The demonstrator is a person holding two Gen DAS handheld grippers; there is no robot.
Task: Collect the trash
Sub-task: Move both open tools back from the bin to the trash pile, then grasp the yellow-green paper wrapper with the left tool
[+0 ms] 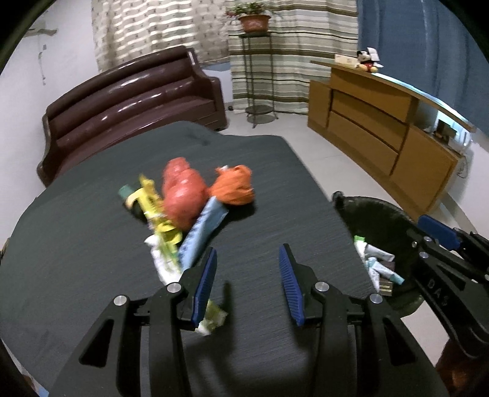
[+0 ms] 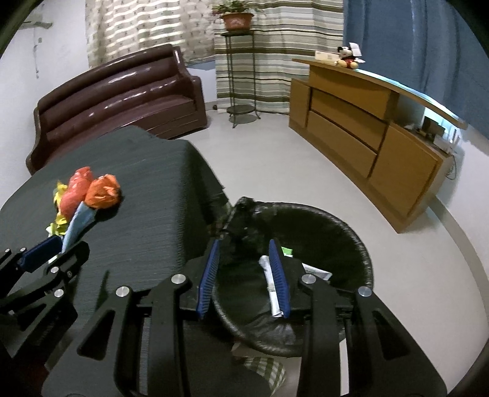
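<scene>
table [image 1: 91, 244] in the near half of the room, sofa [image 1: 131, 100] behind its far end, against the left wall. plant stand [image 1: 256, 76] to the right of the sofa, before the curtains [image 1: 290, 61], potted plant [image 1: 252, 18] on top. long cabinet [image 1: 382, 131] along the right side, soft toy [image 1: 368, 61] on its far end. trash pile [image 1: 183, 207] on the table's middle. bin [image 2: 336, 238] on the floor just off the table's right edge, wrappers [image 1: 379, 265] inside. left gripper [image 1: 247, 284] over the table near the pile; right gripper [image 2: 244, 274] over the bin.
</scene>
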